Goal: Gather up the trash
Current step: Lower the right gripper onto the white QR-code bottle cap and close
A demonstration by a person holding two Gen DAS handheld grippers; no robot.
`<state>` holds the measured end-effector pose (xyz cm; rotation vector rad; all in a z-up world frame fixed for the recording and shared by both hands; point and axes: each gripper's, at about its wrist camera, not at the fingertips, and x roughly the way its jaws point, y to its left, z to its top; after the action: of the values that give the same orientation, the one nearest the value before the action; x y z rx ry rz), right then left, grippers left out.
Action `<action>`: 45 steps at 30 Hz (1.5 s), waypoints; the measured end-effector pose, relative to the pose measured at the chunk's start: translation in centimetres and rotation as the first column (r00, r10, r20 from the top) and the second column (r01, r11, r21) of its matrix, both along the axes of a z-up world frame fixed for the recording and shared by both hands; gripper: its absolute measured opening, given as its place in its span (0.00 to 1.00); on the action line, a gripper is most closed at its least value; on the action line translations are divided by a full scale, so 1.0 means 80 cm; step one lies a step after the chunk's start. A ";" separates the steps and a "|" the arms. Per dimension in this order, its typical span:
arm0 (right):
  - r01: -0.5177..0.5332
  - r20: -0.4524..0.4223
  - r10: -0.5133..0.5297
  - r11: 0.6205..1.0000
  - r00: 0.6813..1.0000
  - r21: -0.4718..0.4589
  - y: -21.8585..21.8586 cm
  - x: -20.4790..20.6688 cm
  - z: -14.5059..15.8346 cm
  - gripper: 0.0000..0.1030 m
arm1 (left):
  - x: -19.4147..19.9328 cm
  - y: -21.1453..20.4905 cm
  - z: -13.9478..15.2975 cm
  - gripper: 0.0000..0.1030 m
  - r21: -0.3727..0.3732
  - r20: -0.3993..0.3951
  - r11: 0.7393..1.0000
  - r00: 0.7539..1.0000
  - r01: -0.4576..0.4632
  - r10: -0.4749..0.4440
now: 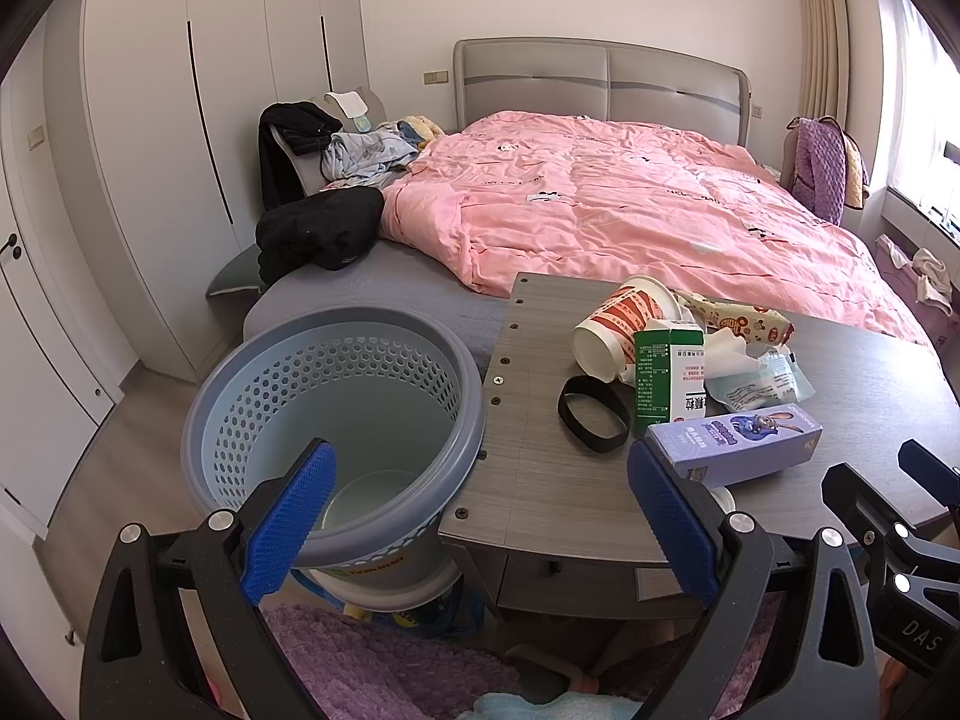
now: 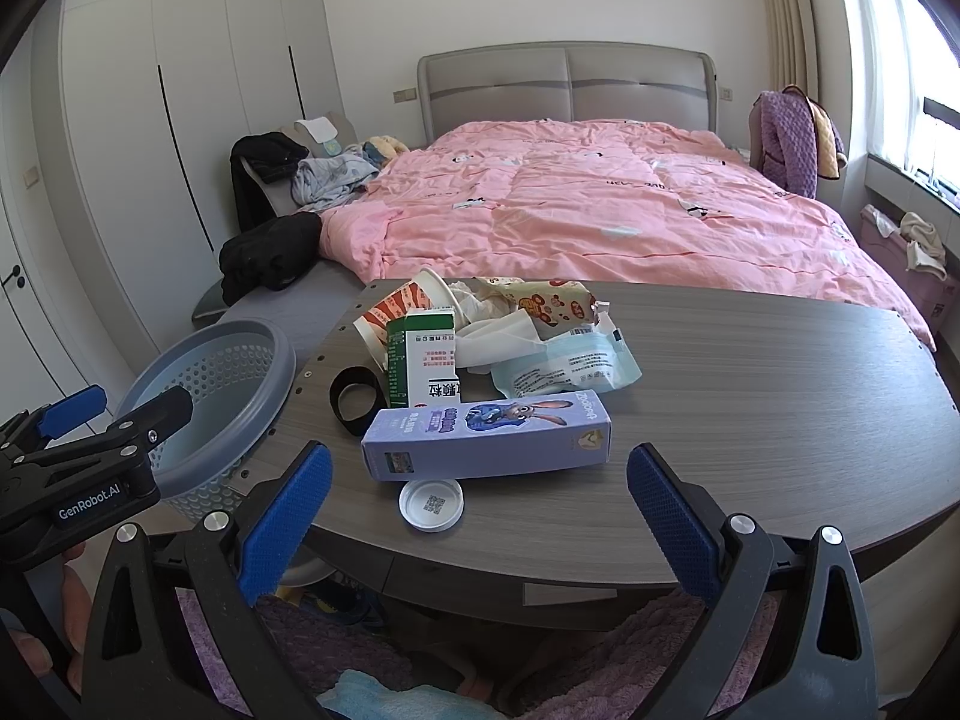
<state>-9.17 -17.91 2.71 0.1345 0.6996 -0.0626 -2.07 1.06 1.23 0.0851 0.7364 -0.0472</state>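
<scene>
Bedroom scene, both wrist views. A grey wood-grain tabletop (image 2: 750,396) stands at the foot of a bed covered by a pink quilt (image 2: 600,222). The trash lies in a cluster on the tabletop's left half: a paper cup (image 2: 399,309) on its side, a green-and-white carton (image 2: 423,360) upright, crumpled white tissue (image 2: 498,336), a printed snack wrapper (image 2: 552,303), a pale blue plastic packet (image 2: 564,366), a black band (image 2: 357,399) lying flat, a lilac box with a cartoon rabbit (image 2: 486,435) lying on its long side nearest the camera, and a white round lid (image 2: 432,504) just in front of that box, near the tabletop's edge.

A blue-grey perforated waste basket (image 1: 336,420) stands against the left end of the tabletop, its rim touching the edge; nothing but a pale base shows inside.

Left gripper (image 1: 480,516): jaws spread wide, empty, one blue pad over the basket's mouth, the other just beside the near end of the lilac box. Right gripper (image 2: 480,522): jaws spread wide, empty, poised at the near edge of the tabletop with the white lid and lilac box between and beyond them. Dark clothing (image 2: 270,255) lies on the bed's left corner.
</scene>
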 end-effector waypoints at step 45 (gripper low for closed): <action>-0.111 -0.222 0.098 0.993 0.970 -0.046 0.033 0.062 -0.113 0.38 | 0.049 0.028 -0.074 0.90 -0.013 -0.153 1.000 0.988 -0.019 0.017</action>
<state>-4.23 -15.31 -6.30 0.0346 0.9234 0.0037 1.88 3.26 -4.72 0.0616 0.8899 -0.0418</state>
